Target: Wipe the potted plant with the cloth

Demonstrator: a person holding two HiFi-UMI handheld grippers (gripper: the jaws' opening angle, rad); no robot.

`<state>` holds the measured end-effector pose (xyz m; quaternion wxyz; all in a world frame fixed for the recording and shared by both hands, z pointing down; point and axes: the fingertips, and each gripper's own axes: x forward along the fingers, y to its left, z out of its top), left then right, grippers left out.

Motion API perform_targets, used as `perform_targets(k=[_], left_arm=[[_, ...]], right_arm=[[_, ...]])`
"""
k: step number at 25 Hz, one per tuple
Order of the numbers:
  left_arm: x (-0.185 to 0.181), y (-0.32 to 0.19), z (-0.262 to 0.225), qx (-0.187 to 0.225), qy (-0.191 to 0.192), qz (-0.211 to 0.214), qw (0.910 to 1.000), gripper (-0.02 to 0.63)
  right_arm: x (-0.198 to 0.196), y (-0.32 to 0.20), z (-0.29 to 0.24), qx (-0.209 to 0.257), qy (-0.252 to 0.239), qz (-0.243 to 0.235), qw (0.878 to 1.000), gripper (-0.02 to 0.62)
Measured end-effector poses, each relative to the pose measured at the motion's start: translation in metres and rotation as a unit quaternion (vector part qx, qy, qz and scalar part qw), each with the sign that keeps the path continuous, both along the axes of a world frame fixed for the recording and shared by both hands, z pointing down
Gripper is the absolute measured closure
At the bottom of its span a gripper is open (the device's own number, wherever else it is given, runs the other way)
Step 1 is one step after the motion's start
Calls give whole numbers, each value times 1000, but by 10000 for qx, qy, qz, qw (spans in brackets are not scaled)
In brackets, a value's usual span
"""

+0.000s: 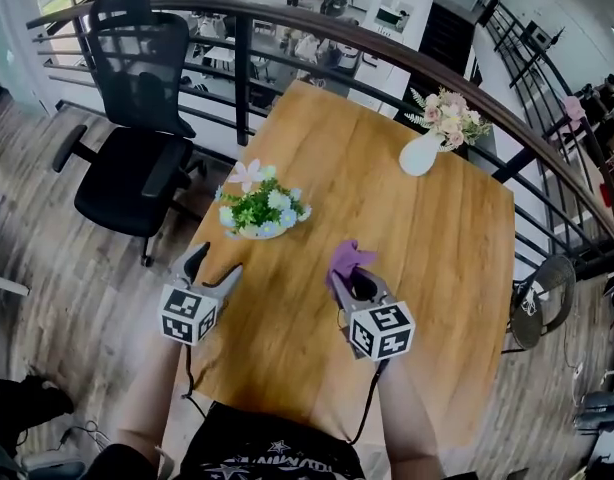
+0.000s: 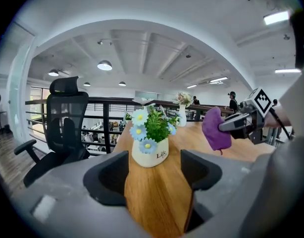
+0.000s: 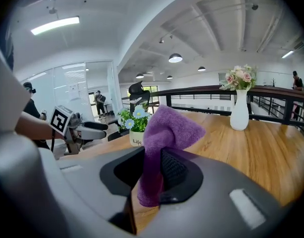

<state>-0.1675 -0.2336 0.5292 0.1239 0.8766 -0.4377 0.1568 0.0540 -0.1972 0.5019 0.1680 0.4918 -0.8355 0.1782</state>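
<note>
The potted plant (image 1: 262, 211) bears blue daisies (image 2: 147, 145); the purple cloth (image 1: 349, 259) is bunched.

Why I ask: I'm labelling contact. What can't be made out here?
- Head view: how the right gripper grips, covered by the purple cloth.
- Head view: most of the potted plant below its leaves.
- Right gripper view: the potted plant's right part, behind the cloth.
- Left gripper view: the right gripper's tips, buried in the cloth.

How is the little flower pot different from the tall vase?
The pot is short and wide; the vase is tall with a narrow neck. The pot holds green leaves with blue and white flowers; the vase holds pink ones. The pot has writing; the vase looks plain. Both are white, upright on the table.
</note>
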Motion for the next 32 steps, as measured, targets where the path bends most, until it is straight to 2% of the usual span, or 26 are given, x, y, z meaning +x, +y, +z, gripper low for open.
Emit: perform_targets(k=[4, 9, 16, 24, 32], left_arm=[[7, -20, 18, -152, -114, 154, 9997, 263], [19, -36, 35, -216, -364, 430, 9982, 241], [28, -56, 50, -275, -395, 494, 9976, 239], [43, -76, 53, -141, -461, 839, 9953, 239], [49, -90, 58, -137, -633, 925, 9936, 241]], right_arm=[[2, -27, 8, -151, 8, 9, 9999, 509], [7, -60, 27, -710, -271, -5, 9971, 509], [-9, -83, 64, -1209, -49, -308, 9922, 508], [-29, -110, 79, -1316, 17, -421, 9904, 508], [-44, -126, 89, -1278, 425, -781, 9878, 508]])
